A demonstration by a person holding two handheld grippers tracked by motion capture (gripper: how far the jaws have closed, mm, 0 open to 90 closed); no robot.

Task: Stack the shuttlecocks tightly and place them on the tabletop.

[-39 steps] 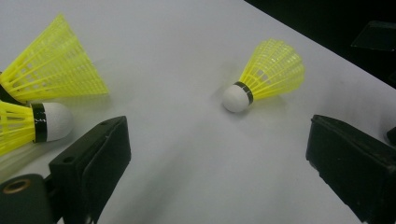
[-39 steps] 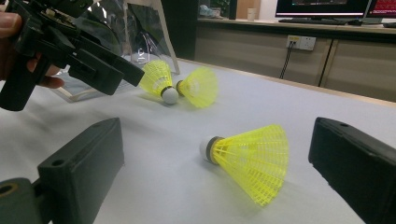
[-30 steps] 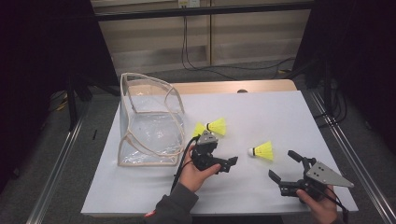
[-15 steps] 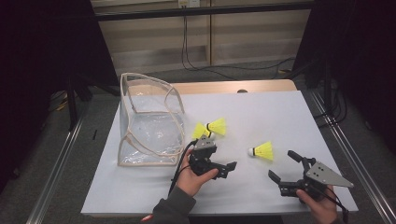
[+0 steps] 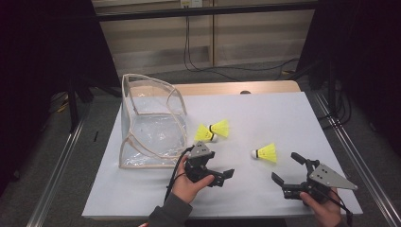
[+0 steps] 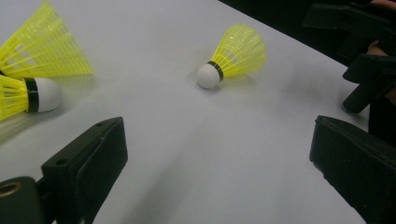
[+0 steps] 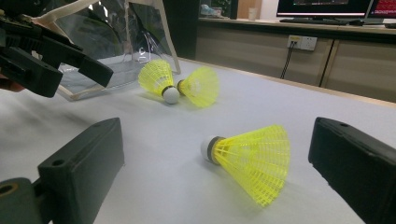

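Yellow plastic shuttlecocks, three in all, lie on the white worktop (image 5: 283, 118). A pair (image 5: 213, 131) rests touching just right of the clear bag (image 5: 149, 125); a single shuttlecock (image 5: 265, 152) lies apart, between the two grippers and slightly beyond them.

Left gripper (image 5: 218, 176): fingers wide, empty, low over the worktop just in front of the pair, pointing toward the single one. Right gripper (image 5: 289, 171): fingers wide, empty, near the single shuttlecock, which sits between its jaws in the right gripper view (image 7: 250, 158).

Risks, as judged:
- The single shuttlecock is light and lies on its side; a finger brushing the skirt would likely roll it in an arc out of reach.
- Closing on the open mesh skirt could crush or deform it; the cork end is the firmer hold.
- Both grippers face the same shuttlecock; they could collide if both advance.

Appearance: white rounded cork, black band, flared yellow lattice skirt, cork pointing left in the high view.
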